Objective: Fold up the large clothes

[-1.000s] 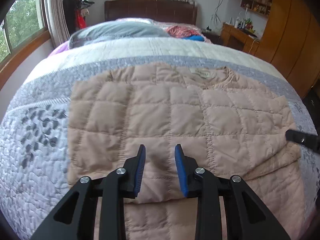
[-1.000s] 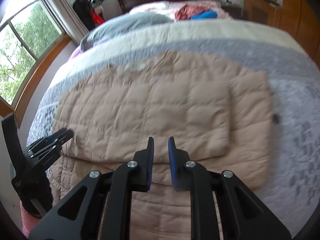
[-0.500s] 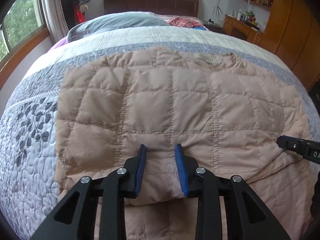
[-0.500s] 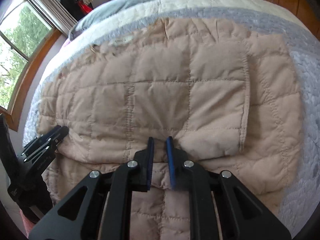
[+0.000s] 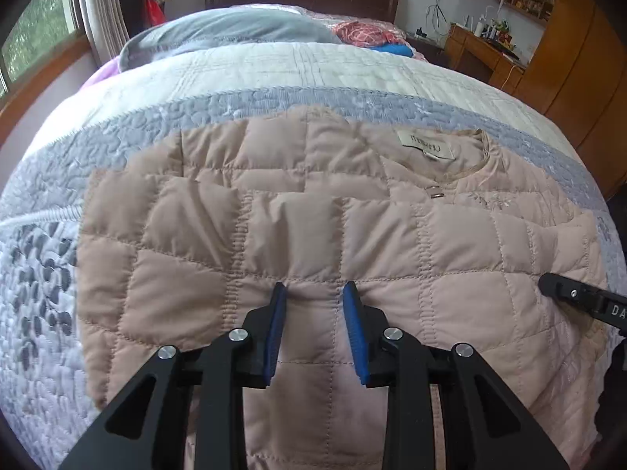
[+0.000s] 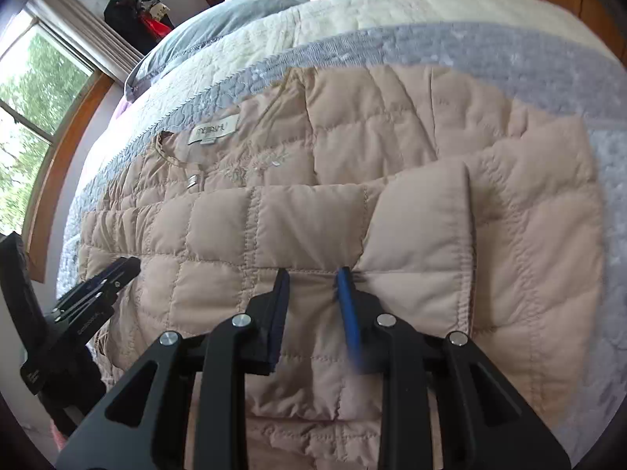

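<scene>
Bed (image 5: 274,66) under a beige jacket (image 5: 392,235), collar farthest. Folded edge running crosswise just beyond both tools: left tool (image 5: 316,293) apart, right tool (image 6: 313,278) just opening, neither clamping cloth.

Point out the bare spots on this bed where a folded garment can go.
Free: the cream band of the quilt between the beige jacket and the grey pillow, and the leaf-printed strip beside the jacket's folded sleeve. Crowded: the headboard end, with pillow and red clothes.
</scene>
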The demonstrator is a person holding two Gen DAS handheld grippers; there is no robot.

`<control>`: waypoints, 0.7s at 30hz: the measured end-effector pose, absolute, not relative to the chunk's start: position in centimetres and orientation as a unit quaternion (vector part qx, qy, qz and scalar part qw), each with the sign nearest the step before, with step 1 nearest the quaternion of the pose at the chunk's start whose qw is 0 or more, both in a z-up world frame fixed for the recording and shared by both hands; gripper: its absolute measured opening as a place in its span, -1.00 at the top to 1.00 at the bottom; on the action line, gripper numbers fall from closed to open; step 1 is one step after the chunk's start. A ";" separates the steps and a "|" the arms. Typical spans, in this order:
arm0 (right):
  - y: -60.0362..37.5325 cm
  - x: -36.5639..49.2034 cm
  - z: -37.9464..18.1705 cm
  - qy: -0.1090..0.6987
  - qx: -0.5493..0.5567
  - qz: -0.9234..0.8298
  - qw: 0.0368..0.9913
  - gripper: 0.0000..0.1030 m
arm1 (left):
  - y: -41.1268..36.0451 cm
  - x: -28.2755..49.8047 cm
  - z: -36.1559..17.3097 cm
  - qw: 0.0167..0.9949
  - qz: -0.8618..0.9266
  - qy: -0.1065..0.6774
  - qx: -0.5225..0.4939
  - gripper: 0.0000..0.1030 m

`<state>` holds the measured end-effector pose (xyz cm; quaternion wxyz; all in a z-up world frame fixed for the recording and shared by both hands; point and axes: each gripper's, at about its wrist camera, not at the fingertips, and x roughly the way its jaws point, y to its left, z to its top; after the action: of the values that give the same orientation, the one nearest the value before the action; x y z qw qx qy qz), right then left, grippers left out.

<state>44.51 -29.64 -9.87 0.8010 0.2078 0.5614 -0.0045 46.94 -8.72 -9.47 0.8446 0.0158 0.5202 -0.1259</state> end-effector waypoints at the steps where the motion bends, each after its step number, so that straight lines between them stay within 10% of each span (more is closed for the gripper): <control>1: -29.8 44.2 -9.5 0.556 0.209 0.000 0.805 0.50 | -8.6 46.9 -9.3 0.844 -0.126 0.520 0.013 0.40; 21: -31.5 13.7 -3.5 0.485 0.134 0.079 0.861 -0.29 | 11.7 21.7 -6.3 0.849 -0.136 0.511 0.002 -0.18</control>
<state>13.72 -31.48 -3.45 0.8605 0.1338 0.4851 0.0792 21.73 11.69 -6.28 0.8489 0.0024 0.5109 -0.1356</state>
